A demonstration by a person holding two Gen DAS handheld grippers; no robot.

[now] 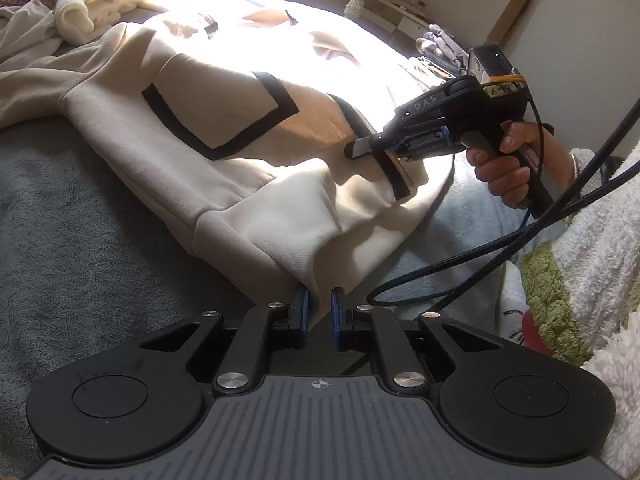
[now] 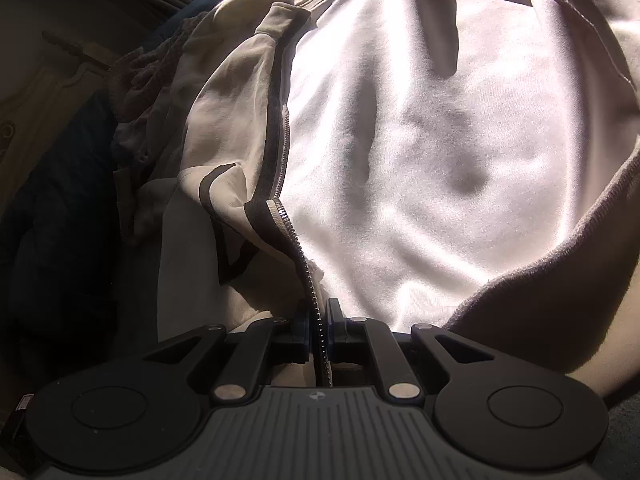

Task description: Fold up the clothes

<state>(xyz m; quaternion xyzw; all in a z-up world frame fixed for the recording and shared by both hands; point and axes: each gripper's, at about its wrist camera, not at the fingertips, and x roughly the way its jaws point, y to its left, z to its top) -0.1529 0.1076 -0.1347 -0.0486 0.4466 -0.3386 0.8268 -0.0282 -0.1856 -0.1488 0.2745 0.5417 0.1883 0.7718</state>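
1. Left gripper (image 1: 319,312), nearest in its own view: its blue-padded fingers (image 1: 301,312) are pinching the ribbed hem corner of the cream fleece zip-up jacket with black trim (image 1: 224,168); the fold of cloth is passing between the pads, which are standing nearly together.
2. Right gripper (image 2: 319,320): its fingers (image 2: 336,316) are clamping the metal-toothed zipper edge (image 2: 286,168), which is running straight out from between the pads and curving away to their left. In the left wrist view, this same tool is being held by a hand (image 1: 506,164) at the jacket's front opening.
3. Step in hand, as judged: both lower edges are being secured, preparing the jacket for a fold; no fold is yet lying flat.
4. Next move, as judged: the two grips are needing to travel together, keeping the cloth taut, so that the front panel is not bunching.
5. Beyond the fingers: the jacket is spreading over a grey plush blanket (image 1: 80,240), its soft matte fleece is wrinkling, and a black-outlined patch pocket (image 1: 218,116) is lying ahead and left of the left fingers.
6. Farthest: a loose pile of pale garments (image 1: 92,4) is sitting past the jacket's far-left end.
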